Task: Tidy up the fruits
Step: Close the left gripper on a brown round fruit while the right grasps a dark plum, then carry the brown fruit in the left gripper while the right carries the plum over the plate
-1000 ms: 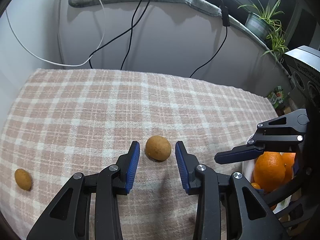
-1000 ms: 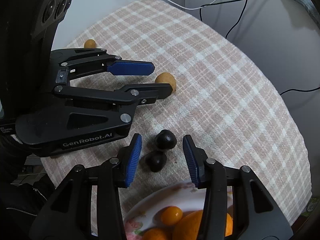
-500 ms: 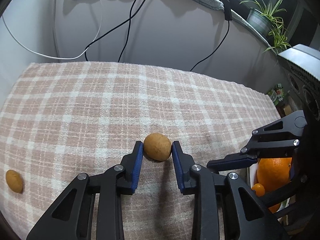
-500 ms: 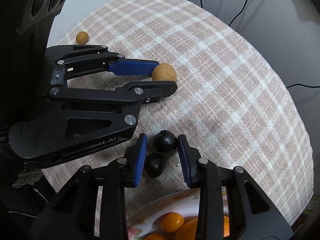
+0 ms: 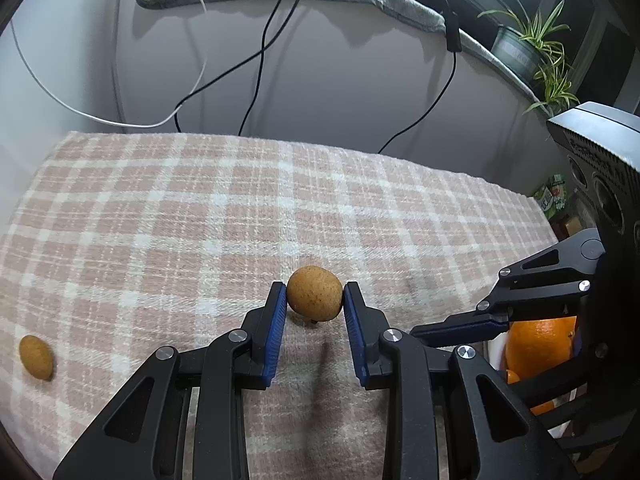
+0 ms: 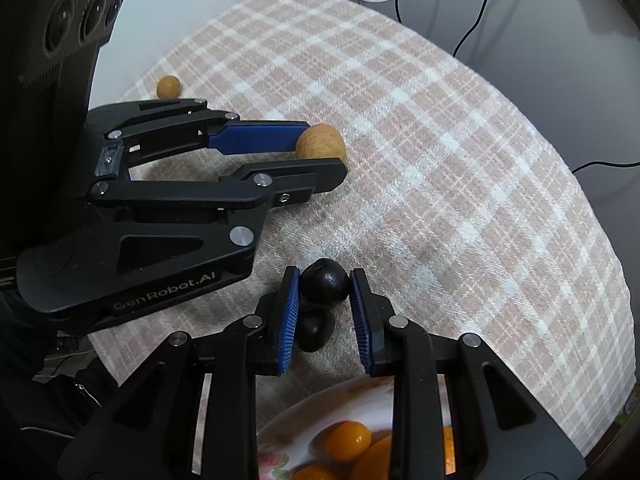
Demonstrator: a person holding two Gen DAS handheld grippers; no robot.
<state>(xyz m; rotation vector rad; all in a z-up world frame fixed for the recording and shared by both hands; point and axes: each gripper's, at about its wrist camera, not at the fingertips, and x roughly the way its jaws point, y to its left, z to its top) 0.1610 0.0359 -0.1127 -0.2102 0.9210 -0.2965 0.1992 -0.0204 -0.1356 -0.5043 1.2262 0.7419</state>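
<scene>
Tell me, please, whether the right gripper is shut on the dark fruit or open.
Shut on it: the right gripper has both blue pads against the dark fruit.

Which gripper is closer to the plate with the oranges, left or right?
Right. The right gripper, shut on a dark fruit, is just beyond the plate; the left gripper, holding a tan fruit, is farther away.

Tan fruit (image 5: 315, 299), dark fruit (image 6: 324, 281), both pinched

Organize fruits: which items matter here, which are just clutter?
Job:
round tan fruit in left gripper
small tan fruit
two black plums
floral plate of oranges

Clutter:
black cables
white cable
potted spider plant
</scene>
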